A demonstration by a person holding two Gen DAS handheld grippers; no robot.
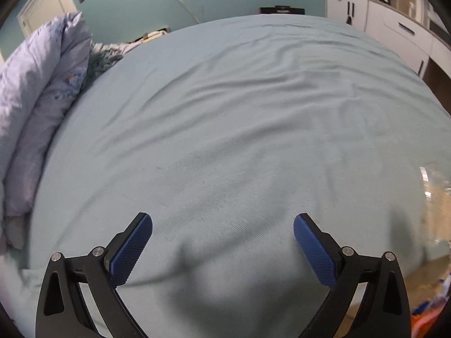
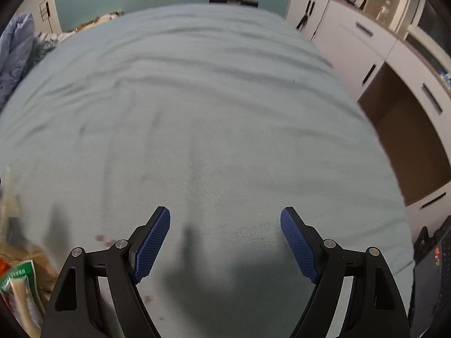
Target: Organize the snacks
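Observation:
My left gripper (image 1: 222, 224) is open and empty, held above a pale blue bed sheet (image 1: 239, 112). At the far right of the left wrist view stands a clear plastic container (image 1: 435, 214), with colourful snack packets (image 1: 434, 307) below it at the frame's edge. My right gripper (image 2: 225, 217) is open and empty over the same sheet (image 2: 197, 98). In the right wrist view a green and white snack packet (image 2: 21, 290) lies at the bottom left, with the blurred clear container (image 2: 11, 211) above it. Both gripper views are blurred by motion.
A bunched lilac duvet (image 1: 36, 107) lies along the bed's left side. White cabinets and drawers (image 2: 366, 45) stand along the right wall, with a brown recess (image 2: 406, 140) beside the bed. A dark device (image 2: 434, 270) sits at the lower right.

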